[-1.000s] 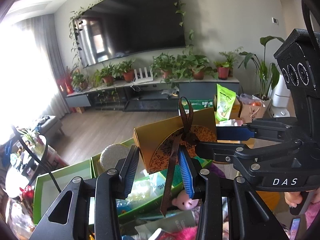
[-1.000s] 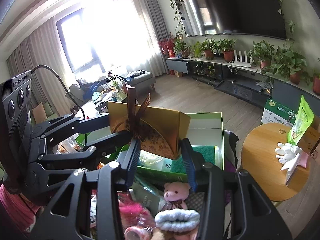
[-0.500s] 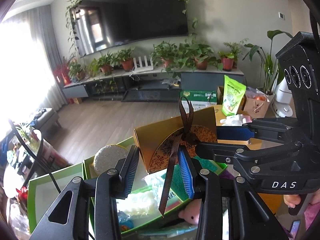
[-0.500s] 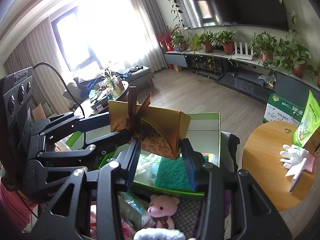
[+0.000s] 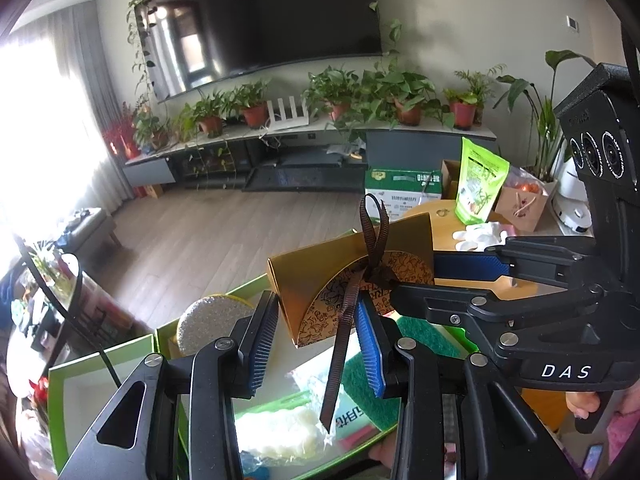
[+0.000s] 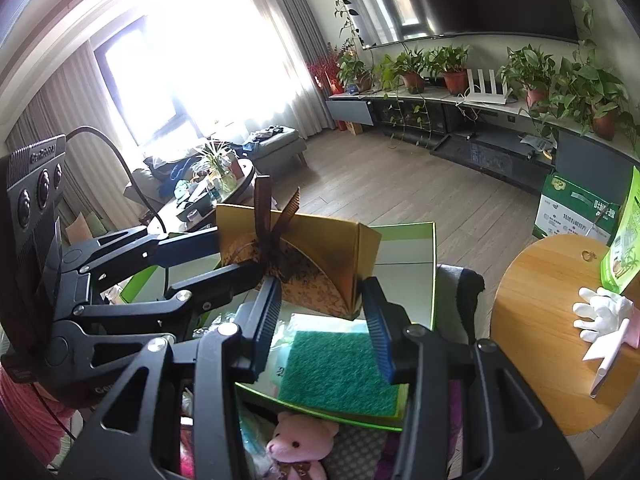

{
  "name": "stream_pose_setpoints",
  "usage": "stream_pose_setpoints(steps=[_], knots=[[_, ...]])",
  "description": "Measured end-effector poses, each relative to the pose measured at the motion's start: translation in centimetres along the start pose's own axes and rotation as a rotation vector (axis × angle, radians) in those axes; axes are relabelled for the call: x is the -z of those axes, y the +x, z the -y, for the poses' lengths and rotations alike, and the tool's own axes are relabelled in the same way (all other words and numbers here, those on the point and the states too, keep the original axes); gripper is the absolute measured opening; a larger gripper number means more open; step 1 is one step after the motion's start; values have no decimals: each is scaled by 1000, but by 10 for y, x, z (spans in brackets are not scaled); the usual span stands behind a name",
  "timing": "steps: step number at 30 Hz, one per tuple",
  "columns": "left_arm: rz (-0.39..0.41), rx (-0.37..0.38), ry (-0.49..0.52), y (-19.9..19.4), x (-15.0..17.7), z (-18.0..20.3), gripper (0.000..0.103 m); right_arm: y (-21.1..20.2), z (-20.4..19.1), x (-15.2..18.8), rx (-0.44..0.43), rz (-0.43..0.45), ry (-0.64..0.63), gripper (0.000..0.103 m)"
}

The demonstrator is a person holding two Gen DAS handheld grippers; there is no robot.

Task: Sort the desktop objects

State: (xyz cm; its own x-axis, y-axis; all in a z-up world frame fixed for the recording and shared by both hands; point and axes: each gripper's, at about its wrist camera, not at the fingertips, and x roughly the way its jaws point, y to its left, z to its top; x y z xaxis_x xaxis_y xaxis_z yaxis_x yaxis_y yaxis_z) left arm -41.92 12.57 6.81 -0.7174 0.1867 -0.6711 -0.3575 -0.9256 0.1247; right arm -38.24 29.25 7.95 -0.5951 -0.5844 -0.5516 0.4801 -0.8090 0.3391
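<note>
A gold gift box with a brown ribbon is held in the air between both grippers. My left gripper is shut on its lower corner. My right gripper is shut on the box from the other side. Each gripper shows in the other's view, the right one as a black frame, the left one likewise. Below the box lies a green tray holding a green scouring pad, a round sponge and wrapped items.
A round wooden table at the right holds a green snack pouch and white gloves. A pink teddy bear lies under the tray's near edge. A second green tray lies at the left.
Both grippers have moved forward over the green tray with the gold box; the tray's contents now sit directly below, and the teddy bear has slid toward the frame's bottom.
</note>
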Motion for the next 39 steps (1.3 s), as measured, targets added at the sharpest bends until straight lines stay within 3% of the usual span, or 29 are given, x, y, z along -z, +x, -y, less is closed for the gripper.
stream_pose_setpoints(steps=[21,23,26,39], knots=[[-102,35,-40,50,1,-7,38,34,23,1,60,-44,21,39],[-112,50,-50,55,1,-9,37,37,25,1,63,-48,26,39],[-113,51,-39,56,2,-5,26,40,26,1,57,-51,27,33],[-125,47,-29,51,-1,-3,26,33,14,1,78,-58,-1,32]])
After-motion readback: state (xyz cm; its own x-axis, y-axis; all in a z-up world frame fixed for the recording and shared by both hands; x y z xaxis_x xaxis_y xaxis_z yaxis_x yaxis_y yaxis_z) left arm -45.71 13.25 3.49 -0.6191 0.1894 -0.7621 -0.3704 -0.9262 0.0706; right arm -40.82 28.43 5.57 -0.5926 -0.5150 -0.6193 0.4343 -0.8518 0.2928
